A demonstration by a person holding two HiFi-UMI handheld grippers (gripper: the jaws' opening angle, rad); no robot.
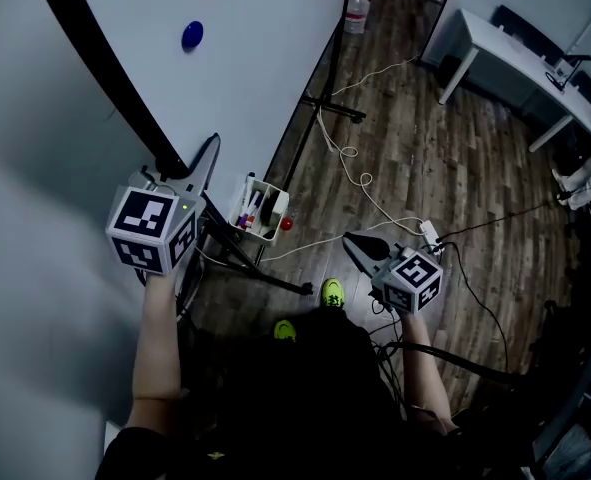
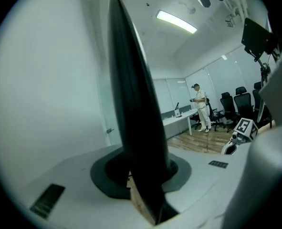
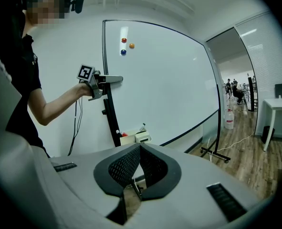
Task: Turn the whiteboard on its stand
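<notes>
Risks and legible text, as judged at this moment.

- The whiteboard (image 1: 265,58) stood tilted on its stand (image 1: 333,106), close by the person's left side. Its black frame edge (image 2: 136,109) ran between the jaws of the left gripper (image 1: 203,163).
- The left jaws straddled that edge but looked slack, not clamped: a sliver of floor showed between edge and jaw. Risk 1: a push now could let the edge slip out and the board swing back.
- The right gripper (image 3: 140,148) hung low and well apart from the board, jaws clenched on nothing. So nothing was steadying the other side.
- Risk 2: the marker tray (image 1: 260,213) on the lower rail could spill if the board rotates.
- Risk 3: cables (image 1: 360,183) lay on the floor near the stand's foot and could snag.
- Writing: none legible. Square markers on the cube (image 1: 153,230) only. The label on the bottle (image 1: 356,10) was too small to read.
</notes>
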